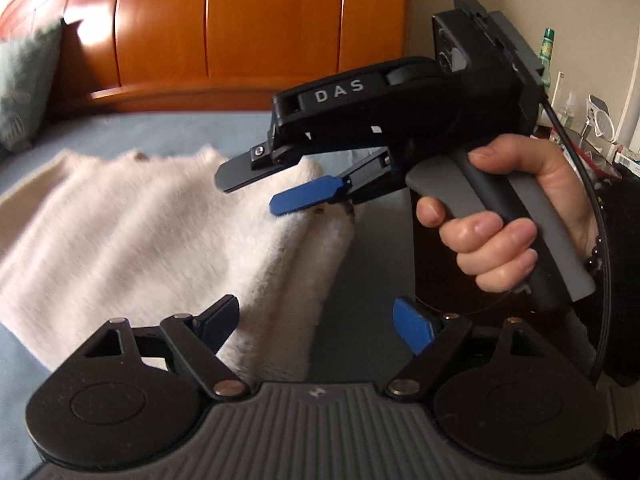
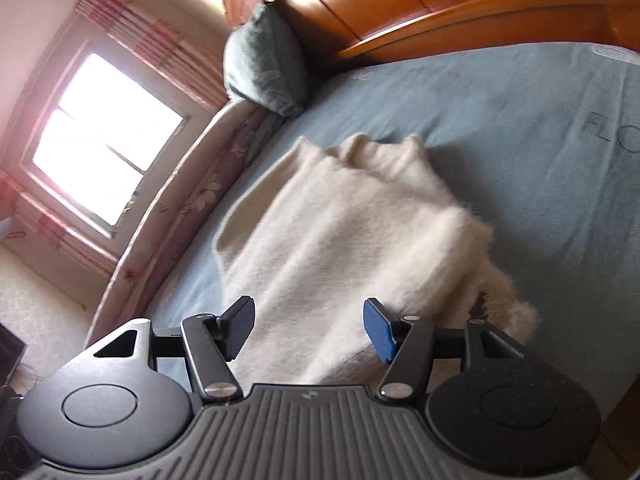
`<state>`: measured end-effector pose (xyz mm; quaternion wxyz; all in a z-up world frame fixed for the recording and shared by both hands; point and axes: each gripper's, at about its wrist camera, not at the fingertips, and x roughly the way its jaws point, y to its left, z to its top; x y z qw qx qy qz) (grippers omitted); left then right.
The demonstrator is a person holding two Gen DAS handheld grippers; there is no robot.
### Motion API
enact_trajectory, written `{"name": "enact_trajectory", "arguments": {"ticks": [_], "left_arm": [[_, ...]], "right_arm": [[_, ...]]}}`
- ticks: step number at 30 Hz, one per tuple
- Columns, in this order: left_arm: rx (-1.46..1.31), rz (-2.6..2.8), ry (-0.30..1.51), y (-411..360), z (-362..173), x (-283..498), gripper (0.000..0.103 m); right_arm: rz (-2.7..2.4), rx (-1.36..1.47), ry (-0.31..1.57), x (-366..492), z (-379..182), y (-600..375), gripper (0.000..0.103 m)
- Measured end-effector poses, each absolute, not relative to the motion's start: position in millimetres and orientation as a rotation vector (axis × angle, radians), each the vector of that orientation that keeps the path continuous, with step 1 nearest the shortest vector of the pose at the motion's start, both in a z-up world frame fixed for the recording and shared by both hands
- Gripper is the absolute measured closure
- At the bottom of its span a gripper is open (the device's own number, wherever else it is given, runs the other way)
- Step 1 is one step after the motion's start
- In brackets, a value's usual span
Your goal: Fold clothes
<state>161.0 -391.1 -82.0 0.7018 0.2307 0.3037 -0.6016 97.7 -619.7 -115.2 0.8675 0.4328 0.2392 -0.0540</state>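
- Nearest, the left gripper (image 1: 320,322) hangs over the near edge of a cream sweater (image 1: 160,232), jaws wide, nothing between them.
- Beyond it, a hand (image 1: 504,216) holds the right gripper (image 1: 256,190) above the sweater's right edge, jaws parted and empty.
- The sweater lies partly folded on the blue bedsheet (image 2: 500,120).
- Farthest: a grey-green pillow (image 2: 264,64) against the wooden headboard (image 1: 240,20).

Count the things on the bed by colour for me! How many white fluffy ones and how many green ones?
White, fluffy: 1, the sweater
Green: 1, the pillow
Total: 2, both on the blue bed sheet
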Motion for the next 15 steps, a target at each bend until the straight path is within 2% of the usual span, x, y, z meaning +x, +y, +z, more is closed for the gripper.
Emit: {"name": "enact_trajectory", "arguments": {"ticks": [2,4,6,8,9,10,12,15], "left_arm": [[0.492,-1.334,0.715,-392,-94,164,0.018],[0.489,-1.347,0.713,-391,-99,160,0.012],[0.519,-1.360,0.692,-391,-99,153,0.011],[0.545,-1.366,0.671,-390,-92,150,0.011],[0.545,-1.374,0.663,-389,-87,150,0.011],[0.519,-1.394,0.652,-387,-81,152,0.011],[0.475,-1.411,0.667,-389,-77,158,0.010],[0.432,-1.393,0.755,-397,-83,169,0.010]], "right_arm": [[-0.146,0.937,0.508,95,-133,-630,0.059],[-0.150,0.982,0.502,89,-145,-639,0.092],[-0.155,1.004,0.502,85,-153,-645,0.103],[-0.163,0.992,0.515,86,-147,-642,0.102],[-0.164,0.962,0.511,86,-139,-639,0.094],[-0.163,0.932,0.506,86,-131,-635,0.079],[-0.174,0.863,0.469,87,-115,-629,0.061],[-0.232,0.791,0.488,99,-107,-626,0.061]]}}
